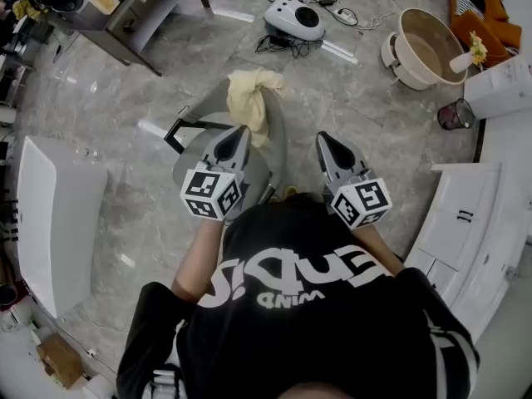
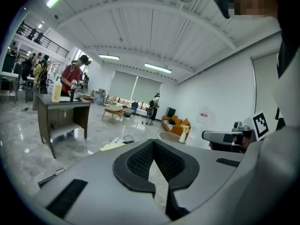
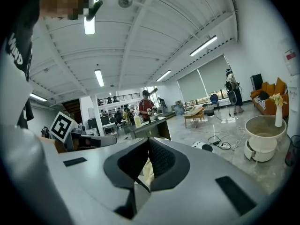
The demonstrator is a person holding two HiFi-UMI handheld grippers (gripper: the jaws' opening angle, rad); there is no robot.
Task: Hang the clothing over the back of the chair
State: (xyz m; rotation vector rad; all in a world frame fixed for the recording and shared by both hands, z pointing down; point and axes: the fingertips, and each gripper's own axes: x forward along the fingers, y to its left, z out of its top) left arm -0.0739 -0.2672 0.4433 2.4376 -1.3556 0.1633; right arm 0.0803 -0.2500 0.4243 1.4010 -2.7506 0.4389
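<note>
A pale yellow garment point(image 1: 253, 98) lies bunched over the top of a grey chair point(image 1: 278, 144) with a black armrest point(image 1: 184, 128), in the middle of the head view. My left gripper point(image 1: 242, 131) points at the chair just below the garment; its jaws are shut with nothing between them point(image 2: 153, 142). To the right of the chair, my right gripper point(image 1: 322, 138) is apart from the garment. Its jaws meet at the tip point(image 3: 149, 140), and a strip of the yellow garment point(image 3: 148, 172) shows beyond them through the gap, not gripped.
On the marble floor beyond the chair lie a white device point(image 1: 295, 17) with loose cables and a beige round tub point(image 1: 428, 44). A dark cup point(image 1: 455, 115) and white cabinets point(image 1: 465, 223) stand at the right, a white bench point(image 1: 54, 223) at the left, and a desk point(image 1: 125, 11) at the far left.
</note>
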